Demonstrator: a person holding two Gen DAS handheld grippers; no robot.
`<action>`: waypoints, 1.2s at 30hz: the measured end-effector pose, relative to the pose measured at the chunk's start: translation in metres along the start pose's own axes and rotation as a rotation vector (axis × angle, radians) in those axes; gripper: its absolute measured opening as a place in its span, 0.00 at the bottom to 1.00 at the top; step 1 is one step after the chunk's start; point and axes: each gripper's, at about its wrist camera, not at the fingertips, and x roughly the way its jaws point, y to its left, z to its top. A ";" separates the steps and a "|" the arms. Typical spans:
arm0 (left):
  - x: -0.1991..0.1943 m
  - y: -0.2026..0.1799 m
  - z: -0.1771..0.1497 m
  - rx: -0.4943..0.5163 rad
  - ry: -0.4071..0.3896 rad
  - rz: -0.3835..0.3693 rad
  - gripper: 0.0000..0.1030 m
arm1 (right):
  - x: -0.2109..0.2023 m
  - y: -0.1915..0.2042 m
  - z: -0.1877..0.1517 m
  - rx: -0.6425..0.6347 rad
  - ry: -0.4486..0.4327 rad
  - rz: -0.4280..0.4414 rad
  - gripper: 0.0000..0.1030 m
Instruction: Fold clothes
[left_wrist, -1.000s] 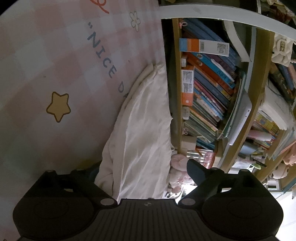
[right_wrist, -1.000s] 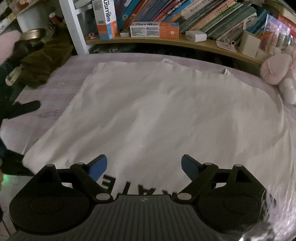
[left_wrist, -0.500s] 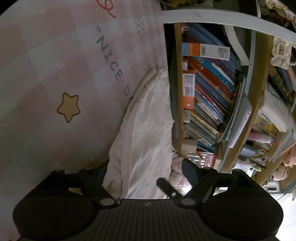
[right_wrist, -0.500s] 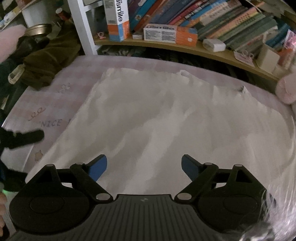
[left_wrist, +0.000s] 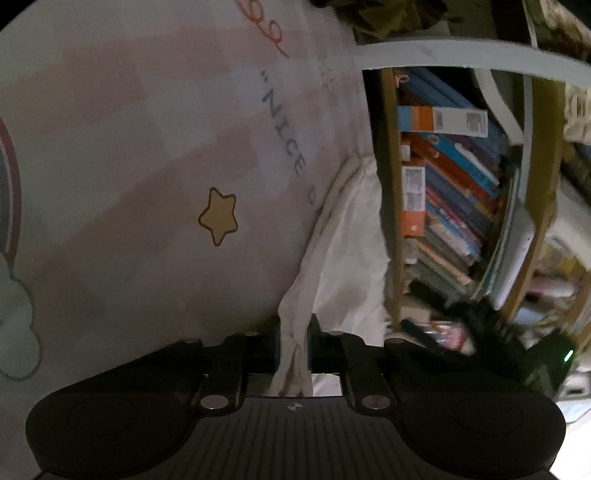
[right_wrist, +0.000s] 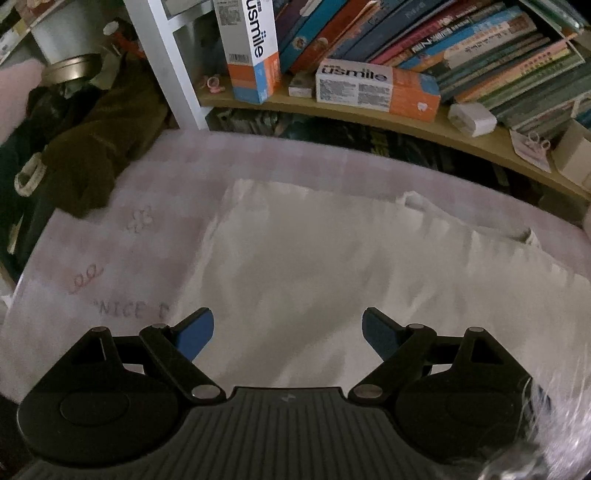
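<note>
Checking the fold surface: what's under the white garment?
The white garment lies on a pink checked sheet printed "NICE D…"; the rest of the lettering and the sheet beneath are covered.

The white garment (right_wrist: 332, 280) is soft, matt, creased cloth. The pink checked sheet (right_wrist: 110, 258) is matt printed fabric. The shelf board (right_wrist: 424, 127) looks like smooth wood; the toothpaste boxes (right_wrist: 376, 88) are glossy cardboard.

Left tool (left_wrist: 293, 347) closing on pinched white cloth (left_wrist: 343, 251) (right tool (right_wrist: 287, 334) wide, empty).
</note>
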 end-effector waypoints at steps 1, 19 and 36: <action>-0.001 -0.009 -0.003 0.059 -0.005 -0.007 0.10 | 0.001 0.002 0.005 -0.001 0.002 -0.002 0.85; 0.003 -0.079 -0.038 0.515 -0.006 0.027 0.10 | 0.064 0.097 0.048 -0.229 0.141 -0.051 0.84; 0.005 -0.089 -0.049 0.587 0.017 0.027 0.10 | 0.093 0.096 0.042 -0.324 0.242 -0.189 0.24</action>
